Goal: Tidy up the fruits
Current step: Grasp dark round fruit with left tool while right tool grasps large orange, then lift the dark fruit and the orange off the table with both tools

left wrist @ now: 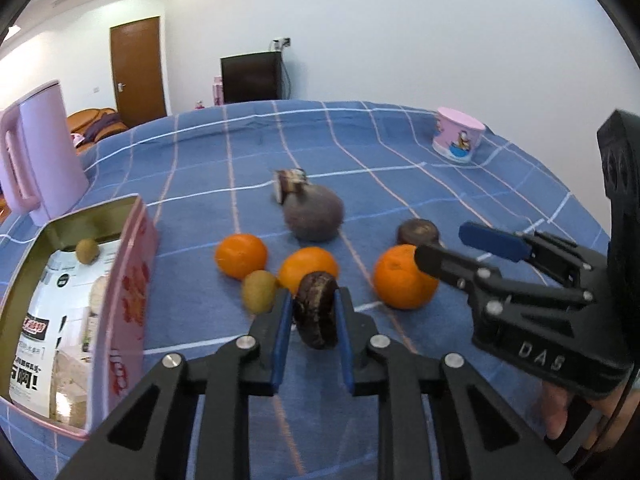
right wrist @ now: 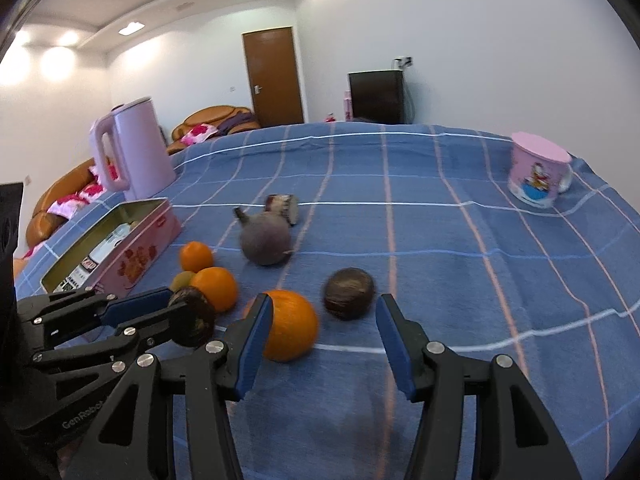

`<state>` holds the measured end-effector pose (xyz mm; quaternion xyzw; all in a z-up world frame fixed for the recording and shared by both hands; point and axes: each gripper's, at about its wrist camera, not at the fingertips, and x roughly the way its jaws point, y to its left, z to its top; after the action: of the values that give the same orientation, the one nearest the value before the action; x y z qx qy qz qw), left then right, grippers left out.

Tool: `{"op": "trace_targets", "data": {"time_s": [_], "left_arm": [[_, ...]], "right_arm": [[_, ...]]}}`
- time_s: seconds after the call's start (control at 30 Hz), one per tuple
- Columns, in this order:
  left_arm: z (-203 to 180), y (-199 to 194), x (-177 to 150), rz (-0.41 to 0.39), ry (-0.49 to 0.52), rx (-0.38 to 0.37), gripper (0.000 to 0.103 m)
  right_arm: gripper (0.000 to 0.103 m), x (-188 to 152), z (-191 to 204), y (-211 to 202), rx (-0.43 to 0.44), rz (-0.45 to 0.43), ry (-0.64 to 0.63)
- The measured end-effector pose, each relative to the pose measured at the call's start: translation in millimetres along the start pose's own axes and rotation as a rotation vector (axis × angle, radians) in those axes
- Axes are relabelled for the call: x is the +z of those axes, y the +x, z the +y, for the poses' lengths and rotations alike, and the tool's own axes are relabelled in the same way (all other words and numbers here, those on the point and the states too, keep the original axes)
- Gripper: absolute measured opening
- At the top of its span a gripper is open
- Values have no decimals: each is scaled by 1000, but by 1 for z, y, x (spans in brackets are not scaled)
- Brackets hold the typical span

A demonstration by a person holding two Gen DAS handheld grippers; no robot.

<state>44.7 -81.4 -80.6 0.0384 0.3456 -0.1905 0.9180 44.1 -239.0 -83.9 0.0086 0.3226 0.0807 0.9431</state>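
Dark wrinkled fruit (left wrist: pixel 316 310) standing on edge, pinched in left claw (left wrist: pixel 312 320), right claw (right wrist: pixel 320 344) wide, empty.

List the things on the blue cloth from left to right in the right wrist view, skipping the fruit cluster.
Pink kettle → pink tin → big grey-purple fruit → dark round fruit → pink cartoon cup.
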Motion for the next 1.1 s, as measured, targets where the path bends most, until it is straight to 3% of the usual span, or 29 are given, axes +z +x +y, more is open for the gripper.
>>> {"op": "trace_targets", "data": {"time_s": [0.13, 0.33, 0.5, 1.1], "left_arm": [[17, -5, 1, -28, -32, 41, 23], [18, -5, 0, -47, -32, 46, 23], [15, -9, -2, -75, -21, 67, 23], [18, -17, -3, -125, -34, 96, 23]], "right_arm": [[55, 2, 11, 10, 13, 37, -29], [55, 2, 17, 23, 29, 89, -42], [48, 1, 25, 29, 54, 122, -81], [47, 0, 27, 4, 82, -8, -91]]}}
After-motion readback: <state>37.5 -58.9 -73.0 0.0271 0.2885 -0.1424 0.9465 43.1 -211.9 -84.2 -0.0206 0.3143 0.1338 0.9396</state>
